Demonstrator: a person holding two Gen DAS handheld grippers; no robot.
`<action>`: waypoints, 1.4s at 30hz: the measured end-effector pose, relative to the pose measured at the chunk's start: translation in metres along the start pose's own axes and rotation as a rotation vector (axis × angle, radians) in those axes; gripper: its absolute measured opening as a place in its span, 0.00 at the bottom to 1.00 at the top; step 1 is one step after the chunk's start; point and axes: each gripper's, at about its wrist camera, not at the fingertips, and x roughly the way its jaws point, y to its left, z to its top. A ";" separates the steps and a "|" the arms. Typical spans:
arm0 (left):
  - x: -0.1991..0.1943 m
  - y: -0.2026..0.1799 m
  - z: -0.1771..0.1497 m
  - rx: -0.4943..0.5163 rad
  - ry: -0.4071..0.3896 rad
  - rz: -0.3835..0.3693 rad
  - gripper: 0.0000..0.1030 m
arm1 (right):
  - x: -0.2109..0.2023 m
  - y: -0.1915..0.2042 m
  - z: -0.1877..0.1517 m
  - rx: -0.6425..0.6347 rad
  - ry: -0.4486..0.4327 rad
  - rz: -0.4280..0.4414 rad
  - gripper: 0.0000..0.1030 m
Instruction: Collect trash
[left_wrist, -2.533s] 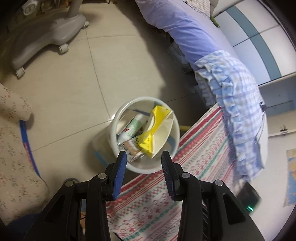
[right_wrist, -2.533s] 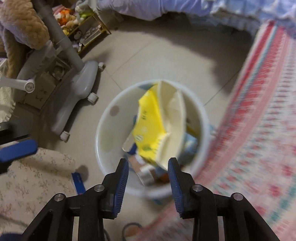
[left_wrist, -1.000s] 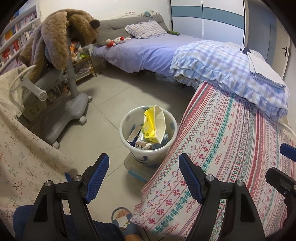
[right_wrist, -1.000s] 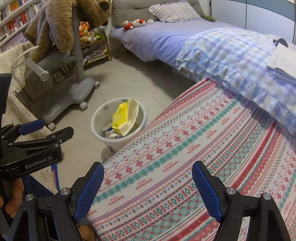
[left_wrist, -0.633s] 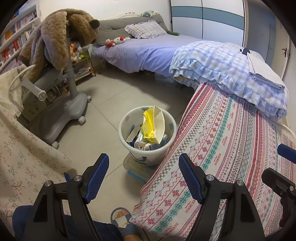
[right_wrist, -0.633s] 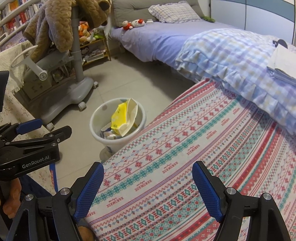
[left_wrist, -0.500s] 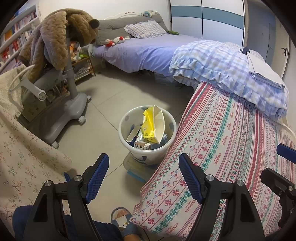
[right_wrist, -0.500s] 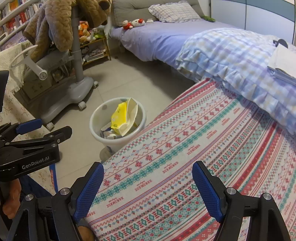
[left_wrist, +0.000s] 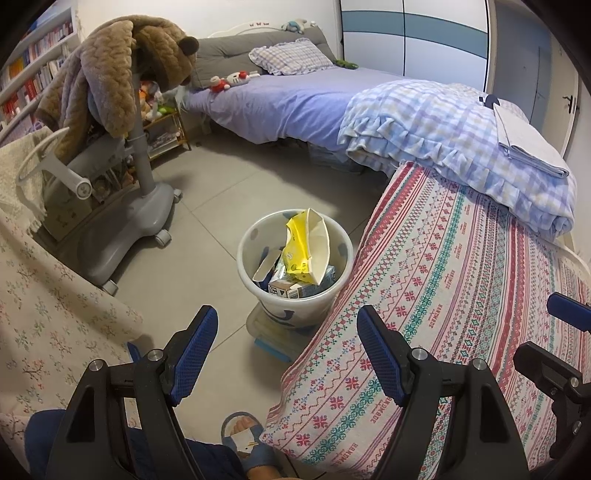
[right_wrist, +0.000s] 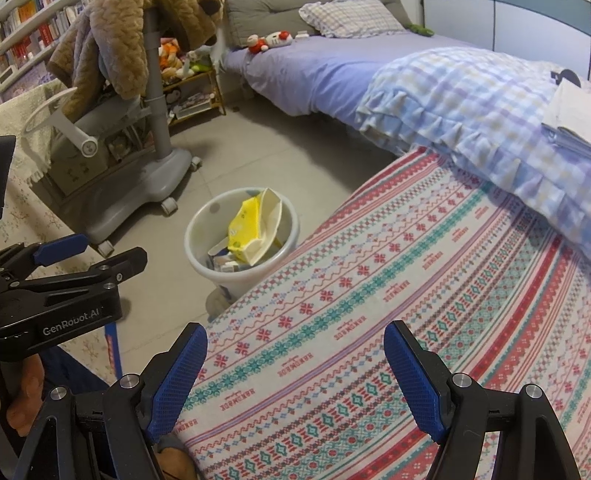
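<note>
A white trash bin (left_wrist: 255, 236) stands on the floor beside the patterned bed cover; it also shows in the right wrist view (right_wrist: 199, 225). It holds a yellow and cream paper bag (left_wrist: 304, 245) (right_wrist: 255, 225) and several small cartons (left_wrist: 282, 286). My left gripper (left_wrist: 288, 345) is wide open and empty, held back from the bin above the floor. My right gripper (right_wrist: 295, 373) is wide open and empty above the bed cover. The left gripper's body (right_wrist: 66, 291) shows at the left of the right wrist view.
A red and teal patterned cover (left_wrist: 461, 288) (right_wrist: 388, 295) lies on the near bed. A checked quilt (left_wrist: 454, 125) and a purple bed (left_wrist: 288, 103) lie beyond. A grey wheeled chair (left_wrist: 122, 206) draped with a brown coat stands left. A floral cloth (left_wrist: 48, 295) is near left. A slippered foot (left_wrist: 243, 439) is below.
Both grippers pulled back and up from just over the bin and opened wide. Over the last second they have barely moved.
</note>
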 end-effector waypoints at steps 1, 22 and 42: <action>0.000 0.000 0.000 0.000 0.001 -0.001 0.78 | 0.000 0.000 0.000 0.000 0.001 0.002 0.81; -0.002 -0.001 -0.002 0.010 -0.010 -0.012 0.78 | 0.003 0.002 -0.003 -0.005 0.012 0.003 0.81; -0.002 -0.001 -0.002 0.007 -0.006 -0.016 0.78 | 0.007 0.002 -0.003 -0.015 0.019 0.009 0.81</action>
